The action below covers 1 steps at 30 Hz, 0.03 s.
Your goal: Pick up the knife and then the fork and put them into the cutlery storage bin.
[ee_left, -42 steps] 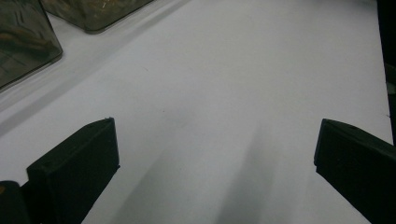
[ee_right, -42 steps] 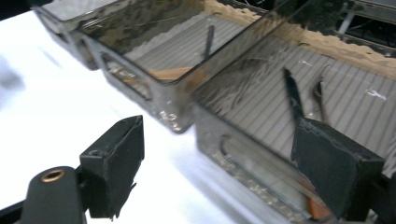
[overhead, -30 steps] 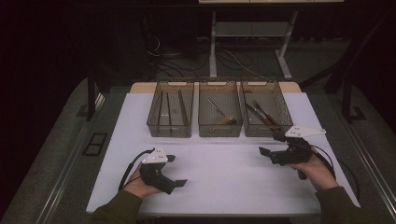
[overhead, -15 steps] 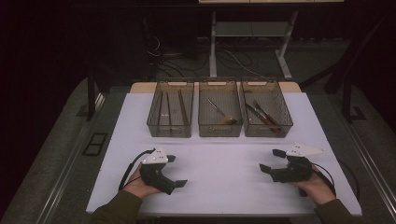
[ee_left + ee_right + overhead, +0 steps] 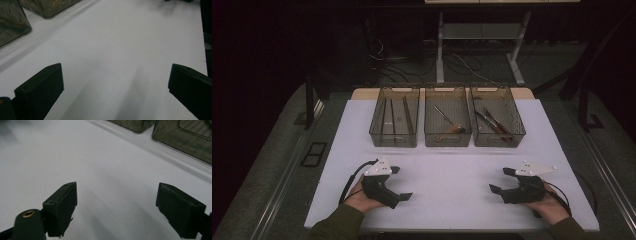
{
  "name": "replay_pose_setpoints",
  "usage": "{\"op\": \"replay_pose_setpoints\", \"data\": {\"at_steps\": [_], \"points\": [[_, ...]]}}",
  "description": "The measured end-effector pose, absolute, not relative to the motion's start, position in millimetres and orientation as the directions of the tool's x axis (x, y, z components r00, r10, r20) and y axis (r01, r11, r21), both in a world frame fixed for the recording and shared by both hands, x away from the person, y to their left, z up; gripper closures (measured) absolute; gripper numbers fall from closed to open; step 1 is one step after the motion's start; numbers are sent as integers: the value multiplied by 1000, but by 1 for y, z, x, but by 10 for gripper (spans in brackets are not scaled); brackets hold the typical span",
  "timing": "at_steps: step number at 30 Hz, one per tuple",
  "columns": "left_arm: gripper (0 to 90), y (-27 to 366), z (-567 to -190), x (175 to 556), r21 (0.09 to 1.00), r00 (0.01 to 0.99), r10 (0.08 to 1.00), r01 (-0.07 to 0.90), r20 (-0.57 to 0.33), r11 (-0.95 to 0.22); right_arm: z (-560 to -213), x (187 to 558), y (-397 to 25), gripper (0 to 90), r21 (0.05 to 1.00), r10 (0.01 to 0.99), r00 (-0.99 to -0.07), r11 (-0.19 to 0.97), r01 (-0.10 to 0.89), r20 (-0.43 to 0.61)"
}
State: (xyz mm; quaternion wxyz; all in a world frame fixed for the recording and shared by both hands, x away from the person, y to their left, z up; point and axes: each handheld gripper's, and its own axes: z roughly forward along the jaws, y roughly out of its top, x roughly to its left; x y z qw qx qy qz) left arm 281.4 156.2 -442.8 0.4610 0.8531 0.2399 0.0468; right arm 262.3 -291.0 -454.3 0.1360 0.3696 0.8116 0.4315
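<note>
My left gripper (image 5: 401, 183) rests low over the near left of the white table (image 5: 447, 170), held in a hand, open with nothing between its jaws. In the left gripper view its jaws stand wide apart over bare white surface (image 5: 112, 62). My right gripper (image 5: 502, 180) sits at the near right, also open and empty. The right gripper view shows its two black jaws spread over the table (image 5: 110, 177). Three smoky clear bins stand in a row at the back: left bin (image 5: 395, 139), middle bin (image 5: 447, 140), right bin (image 5: 498, 141).
The left bin holds long thin rods, the middle one a tool with a wooden handle (image 5: 455, 129), the right one several dark-handled tools (image 5: 492, 123). Bin corners show in the left gripper view (image 5: 15, 27) and the right gripper view (image 5: 185, 142). A table frame (image 5: 482, 30) stands beyond.
The right gripper has come back from near the right bin toward the near right edge and lowered to the table. The left gripper has stayed put.
</note>
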Motion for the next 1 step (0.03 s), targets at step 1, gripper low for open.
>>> {"op": "replay_pose_setpoints", "data": {"at_steps": [1], "points": [[0, 156, -443, 281, 809, 880, 453, 367, -142, -459, -454, 262, -291, 174, 802, 718, -689, 352, 483, 100]]}}
